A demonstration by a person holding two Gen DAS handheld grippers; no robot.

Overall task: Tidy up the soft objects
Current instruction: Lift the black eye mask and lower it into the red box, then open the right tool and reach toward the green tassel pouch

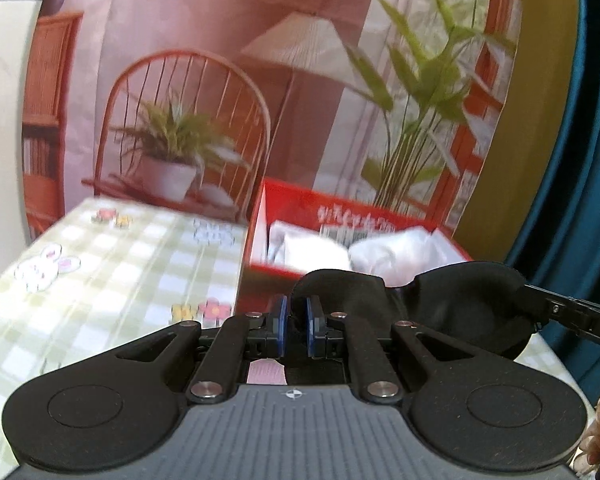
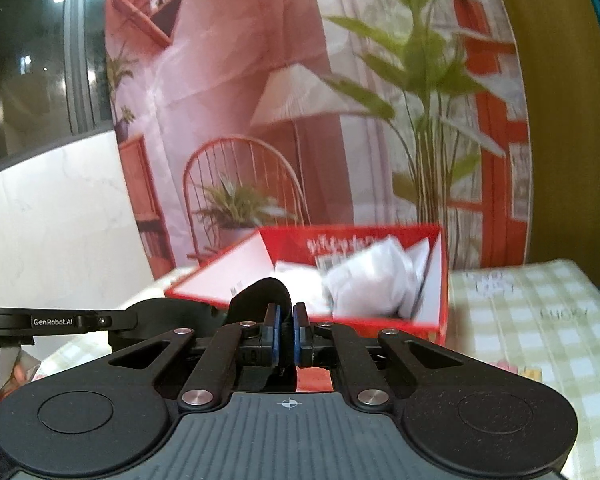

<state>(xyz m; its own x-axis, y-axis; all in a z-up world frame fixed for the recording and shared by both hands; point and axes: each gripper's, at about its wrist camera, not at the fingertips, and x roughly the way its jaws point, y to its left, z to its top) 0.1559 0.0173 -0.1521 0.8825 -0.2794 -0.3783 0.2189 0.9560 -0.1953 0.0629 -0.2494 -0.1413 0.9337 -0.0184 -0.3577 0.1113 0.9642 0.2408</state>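
Observation:
A black padded eye mask (image 1: 452, 304) hangs stretched between my two grippers, just in front of a red box (image 1: 284, 200). My left gripper (image 1: 296, 320) is shut on the mask's left end. My right gripper (image 2: 285, 330) is shut on its other end (image 2: 264, 296). The right gripper's body enters the left wrist view at the right edge (image 1: 580, 320), and the left gripper's body (image 2: 52, 322) shows at the left of the right wrist view. The red box (image 2: 440, 280) holds white soft items (image 2: 372, 280), seen also in the left wrist view (image 1: 384, 256).
The box stands on a table with a green checked cloth (image 1: 100, 264) printed with rabbits and flowers. A printed backdrop (image 1: 220, 80) of a chair, lamp and plants hangs behind it. A blue curtain (image 1: 572, 160) is at the right, a white wall (image 2: 60, 220) at the left.

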